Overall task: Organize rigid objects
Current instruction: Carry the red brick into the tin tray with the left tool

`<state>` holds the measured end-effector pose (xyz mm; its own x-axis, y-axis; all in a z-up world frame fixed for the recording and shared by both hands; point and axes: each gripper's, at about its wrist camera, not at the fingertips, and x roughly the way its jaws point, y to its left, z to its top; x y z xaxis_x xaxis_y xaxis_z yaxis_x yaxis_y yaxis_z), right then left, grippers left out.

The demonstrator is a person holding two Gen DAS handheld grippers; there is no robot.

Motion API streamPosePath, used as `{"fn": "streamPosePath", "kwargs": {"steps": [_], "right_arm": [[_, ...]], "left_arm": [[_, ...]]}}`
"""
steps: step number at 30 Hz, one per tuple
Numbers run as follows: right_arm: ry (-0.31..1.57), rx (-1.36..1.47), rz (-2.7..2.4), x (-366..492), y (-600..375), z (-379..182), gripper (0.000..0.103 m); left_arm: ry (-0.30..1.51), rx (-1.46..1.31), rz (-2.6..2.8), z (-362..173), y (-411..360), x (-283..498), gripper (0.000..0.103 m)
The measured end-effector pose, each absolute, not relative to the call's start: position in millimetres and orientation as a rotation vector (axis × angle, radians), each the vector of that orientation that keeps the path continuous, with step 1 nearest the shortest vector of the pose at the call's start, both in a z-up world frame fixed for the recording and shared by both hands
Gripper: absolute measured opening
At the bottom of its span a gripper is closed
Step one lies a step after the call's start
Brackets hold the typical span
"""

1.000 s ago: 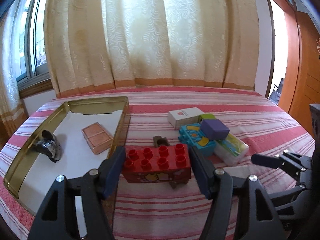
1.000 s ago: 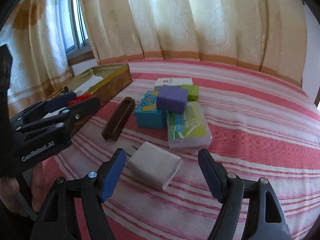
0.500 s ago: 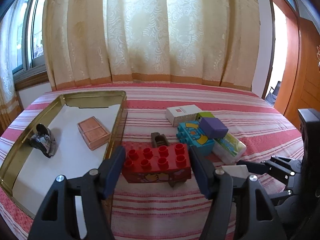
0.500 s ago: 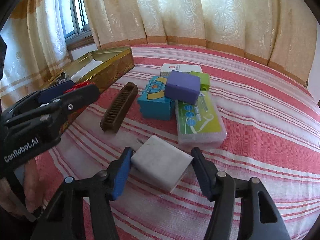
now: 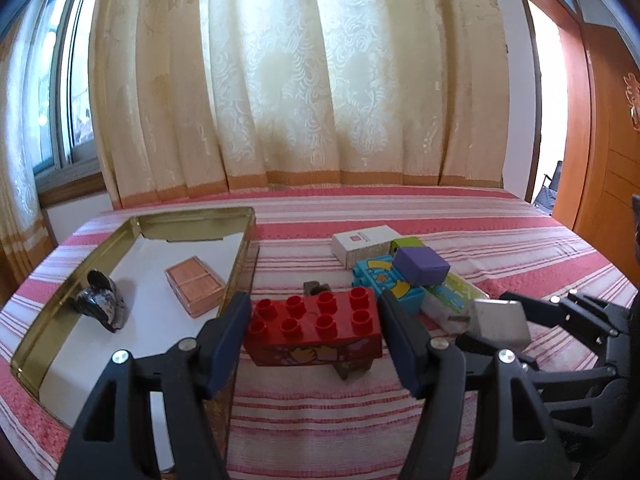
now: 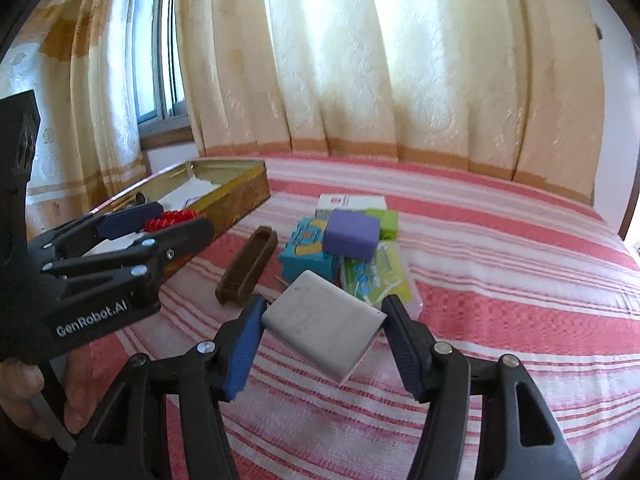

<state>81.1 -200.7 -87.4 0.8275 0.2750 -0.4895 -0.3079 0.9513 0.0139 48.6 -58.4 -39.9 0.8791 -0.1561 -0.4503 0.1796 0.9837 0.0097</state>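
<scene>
My left gripper is shut on a red studded brick and holds it above the striped cloth, just right of the gold tin. My right gripper is shut on a white flat block, lifted off the cloth; it also shows in the left wrist view. The tin holds a copper-pink box and a dark shiny lump. A pile of a white box, a purple block, a green block, a teal brick and a clear green case lies behind.
A brown comb lies on the cloth between the tin and the pile. Curtains hang behind the table, with a window on the left and a wooden door on the right.
My right gripper closed on the white block and lifted it off the cloth. My left gripper kept hold of the red brick and rose slightly.
</scene>
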Motion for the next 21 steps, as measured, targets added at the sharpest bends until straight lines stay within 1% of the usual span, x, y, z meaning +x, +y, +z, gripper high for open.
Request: {"fn": "streamPosePath", "kwargs": {"steps": [10,21], "right_arm": [[0.404,-0.069,0.276,65,-203,-81,0.062],[0.363,-0.066,0.259,59,-204,-79,0.062]], "left_arm": [[0.439,0.06,-0.166,-38,-59,45,0.066],[0.401,0.08,-0.15,-38,-62,39,0.066]]}}
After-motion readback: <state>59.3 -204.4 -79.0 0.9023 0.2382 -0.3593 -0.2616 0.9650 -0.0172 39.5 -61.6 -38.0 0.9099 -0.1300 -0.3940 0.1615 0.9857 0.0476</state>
